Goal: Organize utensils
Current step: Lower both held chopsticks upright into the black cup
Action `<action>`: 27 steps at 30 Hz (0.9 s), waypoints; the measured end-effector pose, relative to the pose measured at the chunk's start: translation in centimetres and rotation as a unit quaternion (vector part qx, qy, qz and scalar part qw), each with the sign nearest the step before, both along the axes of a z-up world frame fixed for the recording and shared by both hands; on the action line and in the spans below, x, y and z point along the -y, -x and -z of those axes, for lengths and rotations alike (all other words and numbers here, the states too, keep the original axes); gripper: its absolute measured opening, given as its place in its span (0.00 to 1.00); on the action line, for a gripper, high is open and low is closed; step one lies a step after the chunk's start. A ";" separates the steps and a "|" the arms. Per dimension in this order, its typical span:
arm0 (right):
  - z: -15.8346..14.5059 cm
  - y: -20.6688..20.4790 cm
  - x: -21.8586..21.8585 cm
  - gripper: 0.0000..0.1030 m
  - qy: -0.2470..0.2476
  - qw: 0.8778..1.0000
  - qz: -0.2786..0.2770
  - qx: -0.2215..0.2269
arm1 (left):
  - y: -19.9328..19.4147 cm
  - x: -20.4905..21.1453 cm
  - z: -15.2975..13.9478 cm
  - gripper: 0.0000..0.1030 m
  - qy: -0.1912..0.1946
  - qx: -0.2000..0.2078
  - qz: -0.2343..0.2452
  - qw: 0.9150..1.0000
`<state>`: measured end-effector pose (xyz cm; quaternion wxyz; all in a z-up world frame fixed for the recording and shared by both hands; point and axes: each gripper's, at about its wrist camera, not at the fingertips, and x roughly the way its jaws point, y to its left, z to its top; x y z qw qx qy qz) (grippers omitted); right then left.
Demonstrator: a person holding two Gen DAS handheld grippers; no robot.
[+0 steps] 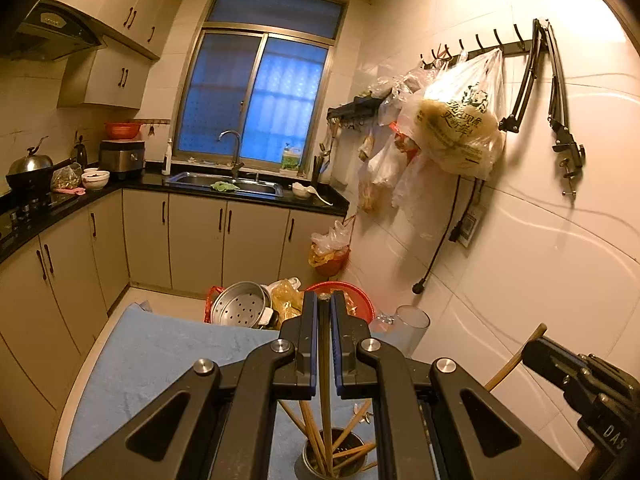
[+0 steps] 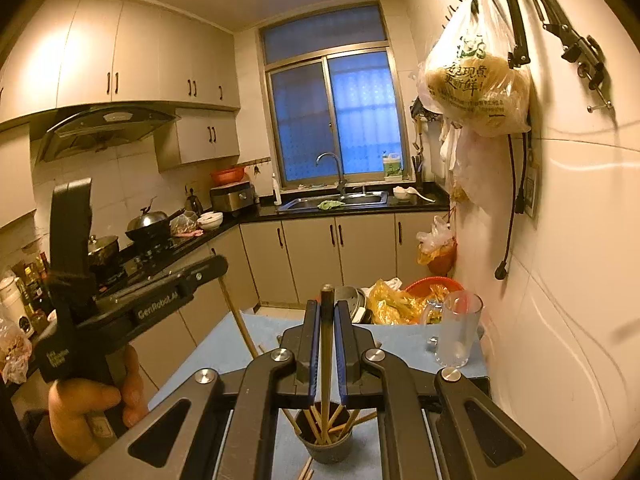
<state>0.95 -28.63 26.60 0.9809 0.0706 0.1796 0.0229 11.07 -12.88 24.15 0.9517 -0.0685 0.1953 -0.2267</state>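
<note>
Left wrist view looks down past the left gripper (image 1: 324, 300), whose fingers (image 1: 310, 320) are pressed nearly together on a single chopstick (image 1: 325, 360) running down between the blue pads toward a metal utensil cup (image 1: 316, 460). That cup stands on a blue cloth (image 1: 160, 360) covering the tabletop and holds a loose bundle of other chopsticks (image 1: 348, 450) leaning in all directions. Right wrist view shows the right gripper (image 2: 327, 308) clamped just as tightly on its own chopstick (image 2: 327, 344), dark-tipped end up, directly above the same cup (image 2: 326, 446). A few chopsticks lie flat on the cloth beside the cup's base. A clear glass mug (image 2: 458, 328) stands near the wall at the cloth's right edge. At left, a person's hand (image 2: 92, 408) grips the handle of the left gripper.
</note>
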 end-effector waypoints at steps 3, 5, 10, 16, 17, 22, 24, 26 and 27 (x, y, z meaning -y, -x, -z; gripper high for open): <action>0.5 -0.8 0.4 0.08 -0.005 1.000 -0.001 -0.004 | -0.5 0.3 0.8 0.06 -0.004 -0.002 -0.001 1.000; 1.0 -1.2 0.4 0.08 -0.005 1.000 -0.004 -0.009 | -0.7 0.4 1.3 0.06 -0.006 -0.004 -0.003 1.000; 2.8 -2.6 0.5 0.08 -0.010 0.999 -0.011 -0.030 | -1.2 1.2 3.3 0.06 -0.023 -0.016 0.001 1.000; 4.5 -3.2 0.7 0.08 -0.013 0.999 -0.013 -0.046 | -1.2 1.7 4.9 0.06 -0.031 -0.028 0.005 0.999; 4.6 -3.3 0.7 0.08 -0.013 0.999 -0.013 -0.048 | -1.0 1.6 5.1 0.06 -0.033 -0.029 0.005 0.999; 5.9 -3.2 0.8 0.08 -0.018 0.998 -0.014 -0.059 | 0.0 1.6 6.1 0.06 -0.041 -0.021 0.004 0.999; 6.6 -3.0 0.7 0.09 -0.020 0.998 -0.014 -0.063 | 0.3 1.7 6.6 0.06 -0.045 -0.021 0.002 0.999; 6.9 -3.0 0.6 0.10 -0.022 0.997 -0.013 -0.067 | 0.3 1.8 6.9 0.06 -0.046 -0.025 0.004 0.999; 7.1 -3.0 0.6 0.11 -0.023 0.997 -0.013 -0.068 | 0.4 1.8 7.2 0.06 -0.047 -0.027 0.003 0.999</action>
